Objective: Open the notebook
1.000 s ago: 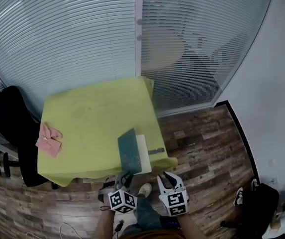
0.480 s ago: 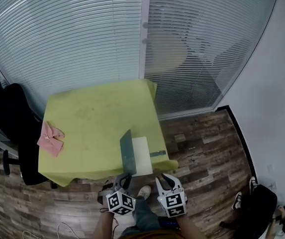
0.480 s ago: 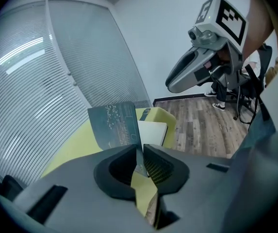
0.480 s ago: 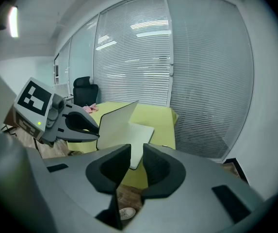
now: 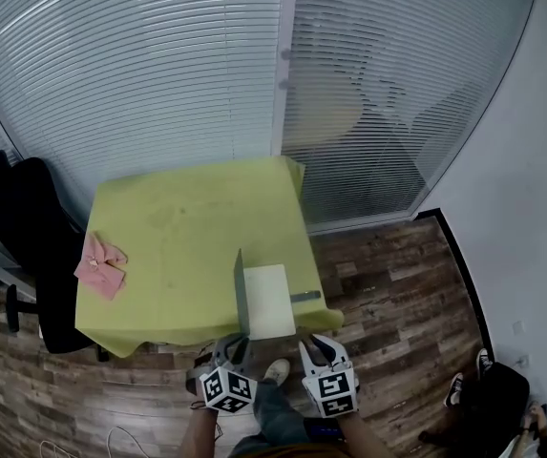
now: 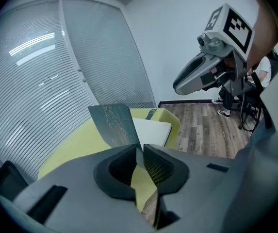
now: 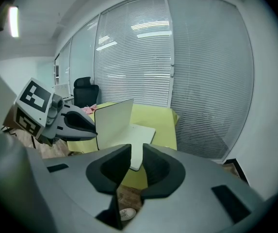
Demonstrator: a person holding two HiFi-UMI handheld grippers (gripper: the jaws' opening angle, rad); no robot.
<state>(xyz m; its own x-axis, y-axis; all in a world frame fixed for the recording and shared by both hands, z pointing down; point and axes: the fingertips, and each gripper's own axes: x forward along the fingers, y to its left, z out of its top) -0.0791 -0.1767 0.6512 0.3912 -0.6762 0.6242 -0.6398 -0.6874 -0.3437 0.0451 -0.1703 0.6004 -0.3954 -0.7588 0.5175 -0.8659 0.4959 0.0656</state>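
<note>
The notebook lies at the front right corner of the yellow-green table. Its dark cover stands about upright beside the bare white page. My left gripper is shut on the cover's near lower corner; the cover runs down between the pads, and these jaws have just been closing on it. My right gripper hangs off the table's front edge, open, and its jaws have just been closing with nothing between them. The right gripper view shows the cover's pale inner side.
A dark strap-like strip lies at the notebook's right edge. A pink folded cloth sits at the table's left edge, with a black office chair beyond it. A blind-covered glass wall stands behind the table; wooden floor lies to the right.
The cover has swung up from a slant to about upright, exposing more of the white page. The left jaws have narrowed onto the cover. Both grippers stay at the table's front edge.
</note>
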